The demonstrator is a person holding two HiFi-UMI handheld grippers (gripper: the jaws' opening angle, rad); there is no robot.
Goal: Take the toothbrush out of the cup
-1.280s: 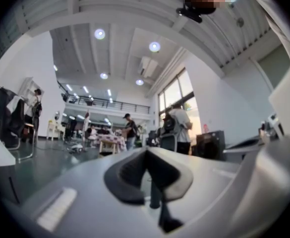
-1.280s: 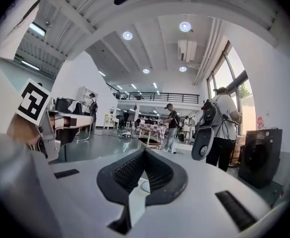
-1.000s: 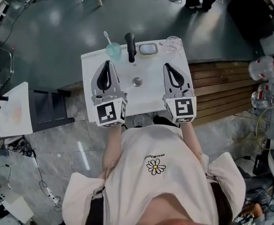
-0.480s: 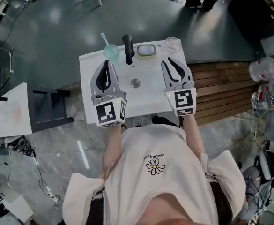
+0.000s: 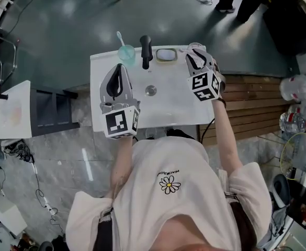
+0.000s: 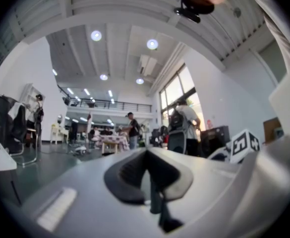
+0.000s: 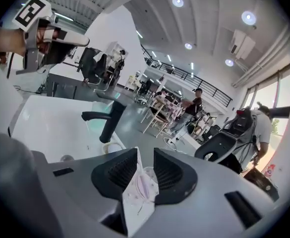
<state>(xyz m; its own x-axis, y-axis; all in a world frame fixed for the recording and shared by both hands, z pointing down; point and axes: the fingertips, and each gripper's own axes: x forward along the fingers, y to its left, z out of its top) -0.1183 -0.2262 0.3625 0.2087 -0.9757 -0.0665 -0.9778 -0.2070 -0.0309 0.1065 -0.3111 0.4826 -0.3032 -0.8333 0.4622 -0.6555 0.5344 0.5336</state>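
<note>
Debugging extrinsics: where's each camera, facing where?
Head view: on the head, steeply down at the sink; shirt, arms, grippers show.
Left gripper view: on the left gripper, level across the hall; shut jaws.
Right gripper view: on the right gripper, toward the faucet; glass between jaws.
Shared: head and right gripper views show the faucet.

Support: white rectangular washbasin top [image 5: 166, 111], seen from steeply above; surface plain and glossy.
Drain: round metal fitting [image 5: 150, 91], near the middle of the top.
Faucet: black [image 5: 146, 50], at the middle of the far edge, spout pointing in toward the drain.
Teal cup [image 5: 126, 54]: upright at the far edge, just left of the faucet, apart from it.
Soap dish [image 5: 166, 54]: oval, pale rim, at the far edge just right of the faucet.
Clear glass [image 7: 140, 187]: far right corner, mostly covered in the head view; contact with the top cannot be told.
</note>
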